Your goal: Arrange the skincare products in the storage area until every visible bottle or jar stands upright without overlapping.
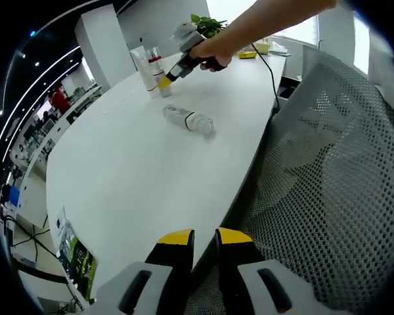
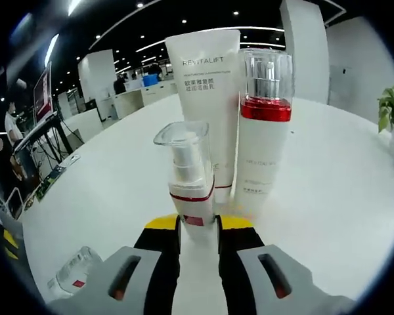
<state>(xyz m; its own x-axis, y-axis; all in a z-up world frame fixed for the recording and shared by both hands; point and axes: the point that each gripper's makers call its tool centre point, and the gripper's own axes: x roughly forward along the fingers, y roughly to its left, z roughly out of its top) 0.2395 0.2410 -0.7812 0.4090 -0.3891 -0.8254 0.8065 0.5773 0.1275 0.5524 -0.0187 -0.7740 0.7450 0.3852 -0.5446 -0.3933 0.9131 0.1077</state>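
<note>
In the right gripper view my right gripper [image 2: 198, 226] is shut on a small white pump bottle [image 2: 189, 187] with a clear cap and a red band, held upright. Just behind it stand a tall white tube [image 2: 207, 85] and a white bottle [image 2: 262, 141] with a red collar and a clear cap. A clear bottle [image 2: 72, 272] lies on its side at the lower left. In the left gripper view that lying bottle [image 1: 187, 120] rests mid-table, apart from the standing group [image 1: 148, 65], where the right gripper [image 1: 167, 75] is. My left gripper [image 1: 205, 237] hovers at the table's near edge, narrowly open and holding nothing.
A grey mesh chair [image 1: 328, 164] stands close on the right of the white table [image 1: 131, 170]. A potted plant [image 1: 207, 25], a yellow item [image 1: 247, 54] and a black cable [image 1: 270, 72] sit at the far end. A person's arm [image 1: 262, 23] reaches over the table.
</note>
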